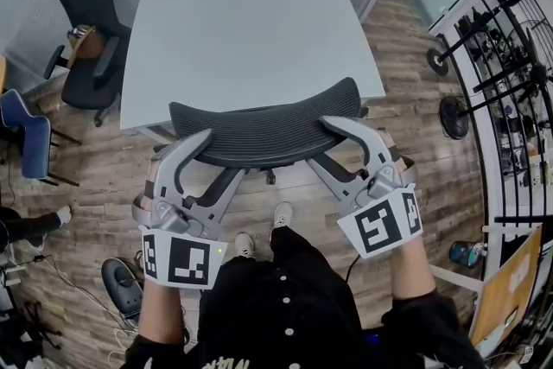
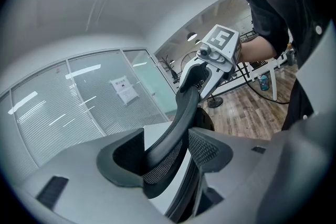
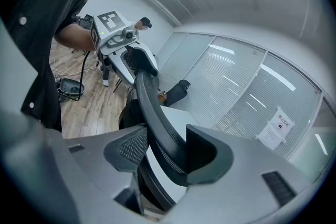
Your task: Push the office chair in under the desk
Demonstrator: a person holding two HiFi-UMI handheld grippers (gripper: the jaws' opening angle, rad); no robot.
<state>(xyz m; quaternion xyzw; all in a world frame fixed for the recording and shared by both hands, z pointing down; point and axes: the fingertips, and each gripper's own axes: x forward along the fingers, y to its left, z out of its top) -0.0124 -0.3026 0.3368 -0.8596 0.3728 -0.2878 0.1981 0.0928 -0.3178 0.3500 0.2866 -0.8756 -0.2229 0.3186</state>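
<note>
Two grippers, one backrest. In the head view the office chair [image 1: 263, 132] sits at frame centre. Its curved mesh backrest lies along the near edge of the grey bench [image 1: 251, 30], which fills 12 o'clock. From this steep angle the backrest top overlaps the bench edge; I cannot tell whether they touch. The seat and base are hidden under the backrest and the bench top. Only dark struts and a small blurred part, perhaps a caster, show just below.

The left gripper [image 1: 220, 155] is at the backrest's 9 o'clock end and the right gripper [image 1: 320, 143] at its 3 o'clock end.

- Left gripper view: the jaws stand wide with the backrest rim running up between them. The mesh lies against the ribbed pad and the rim against the dark pad opposite, so the jaws are closed on the rim.
- Right gripper view: the same picture mirrored, jaws wide and clamped on the rim. The chair's lower frame is lost behind the near jaw.

Surroundings in the head view:

- A second black chair [image 1: 86, 30] stands at 10 o'clock with something brown on its seat, too small to name.
- A blue chair [image 1: 22, 134] at 9 o'clock is cut off by the frame edge.
- A wire rack [image 1: 510, 99] at 3 o'clock is bent by the lens, and its contents are hard to make out.
- The person's shoes [image 1: 281, 216] stand on the wood floor [image 1: 415, 82] at 6 o'clock of the chair.
</note>
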